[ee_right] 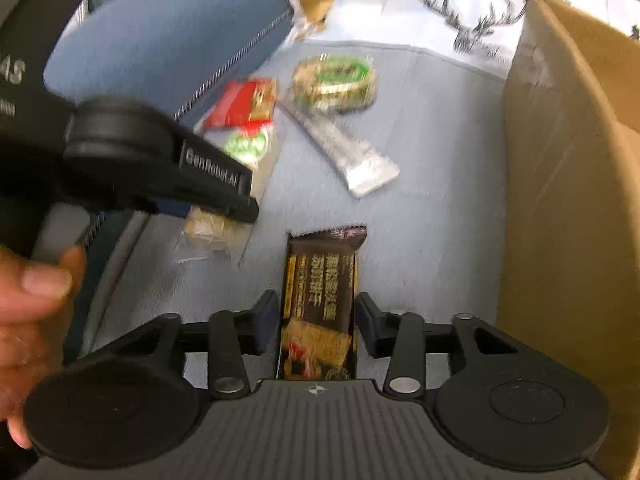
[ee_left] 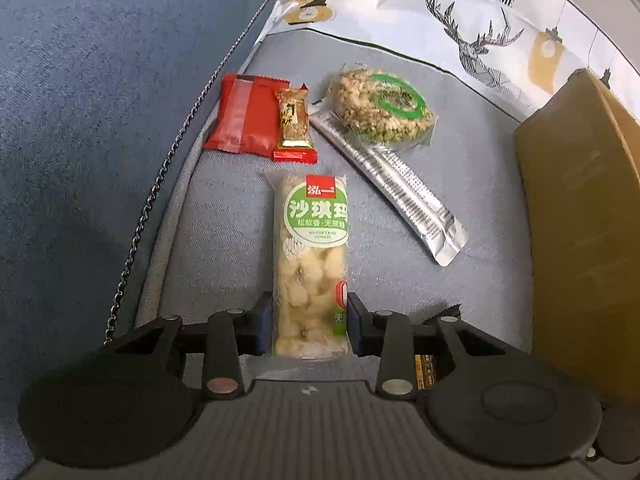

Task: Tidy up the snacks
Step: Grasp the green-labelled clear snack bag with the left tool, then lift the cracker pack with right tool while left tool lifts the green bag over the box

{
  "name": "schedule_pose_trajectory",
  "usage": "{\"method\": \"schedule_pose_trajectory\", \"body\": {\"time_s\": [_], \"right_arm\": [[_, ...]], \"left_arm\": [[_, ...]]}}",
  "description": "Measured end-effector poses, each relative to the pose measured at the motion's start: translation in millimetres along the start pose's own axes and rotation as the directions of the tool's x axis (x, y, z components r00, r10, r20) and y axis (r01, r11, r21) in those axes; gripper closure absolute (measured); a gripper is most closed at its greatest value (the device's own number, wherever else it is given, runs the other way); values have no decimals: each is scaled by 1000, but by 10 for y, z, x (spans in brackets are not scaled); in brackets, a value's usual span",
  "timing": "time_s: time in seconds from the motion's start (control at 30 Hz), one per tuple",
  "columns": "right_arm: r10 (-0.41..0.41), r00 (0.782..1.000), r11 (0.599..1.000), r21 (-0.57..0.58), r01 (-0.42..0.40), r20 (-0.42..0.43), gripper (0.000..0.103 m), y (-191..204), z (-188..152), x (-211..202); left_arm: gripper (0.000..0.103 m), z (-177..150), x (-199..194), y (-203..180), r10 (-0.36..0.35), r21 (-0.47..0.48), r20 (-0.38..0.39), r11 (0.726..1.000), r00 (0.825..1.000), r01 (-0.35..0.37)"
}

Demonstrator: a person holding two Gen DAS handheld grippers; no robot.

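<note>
Setting: grey-blue sofa seat, a blue cushion along its left edge, a deer-print cloth across the back edge, a cardboard box at the right edge.
Left gripper: down over the sachima bar, and the pads look pressed to its wrapper on both sides; a medium-width hold near the bar's near end.
Right gripper: straddling the dark cracker pack; the left pad looks against the pack, a thin gap shows on the right, so I call this closing in, not yet gripping.
Where they lie: both packs flat on the seat, mid-surface towards the front edge, the dark one nearer the box.
Progress: early going, by my reading. Every snack in view is on the seat; the box's inside is not visible, so nothing can be counted as packed.
Left to do: these two to lift and carry, then the rest.
Others: red pack with a small gold candy lying partly on it, near the cushion; round green-label cake towards the back edge, resting on the end of a silver stick pack.
Obstacles: the two grippers work close together, and the box's wall must be cleared, likely, for any drop.
</note>
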State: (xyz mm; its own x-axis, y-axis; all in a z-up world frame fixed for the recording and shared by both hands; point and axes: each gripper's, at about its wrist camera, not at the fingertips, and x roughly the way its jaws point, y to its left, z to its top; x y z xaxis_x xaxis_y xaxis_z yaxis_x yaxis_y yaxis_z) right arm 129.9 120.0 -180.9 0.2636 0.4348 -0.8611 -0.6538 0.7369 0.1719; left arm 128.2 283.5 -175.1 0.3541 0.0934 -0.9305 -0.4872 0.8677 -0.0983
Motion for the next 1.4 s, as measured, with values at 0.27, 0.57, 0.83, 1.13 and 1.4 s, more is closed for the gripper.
{"method": "schedule_pose_trajectory", "body": {"time_s": [0.27,0.57,0.83,1.13,1.4], "right_arm": [[-71,996,995,-69,68,-45,44,48,-51,41],[-38,998,999,-25,39,41,62,2,-13,-106],[-21,978,1000,-2,22,208,62,11,-57,-516],[-27,891,999,-16,38,454,62,-111,-141,-1189],[-98,796,994,19,107,597,62,-608,-191,-1945]], "left_arm": [[60,-25,33,-81,31,57,-1,998,1000,-30],[63,-12,-110,-73,4,35,72,999,997,-7],[63,-55,-540,101,-18,-64,262,997,965,36],[63,-214,-1062,116,-74,-88,463,988,883,128],[63,-308,-1203,-394,-153,94,518,988,842,121]]}}
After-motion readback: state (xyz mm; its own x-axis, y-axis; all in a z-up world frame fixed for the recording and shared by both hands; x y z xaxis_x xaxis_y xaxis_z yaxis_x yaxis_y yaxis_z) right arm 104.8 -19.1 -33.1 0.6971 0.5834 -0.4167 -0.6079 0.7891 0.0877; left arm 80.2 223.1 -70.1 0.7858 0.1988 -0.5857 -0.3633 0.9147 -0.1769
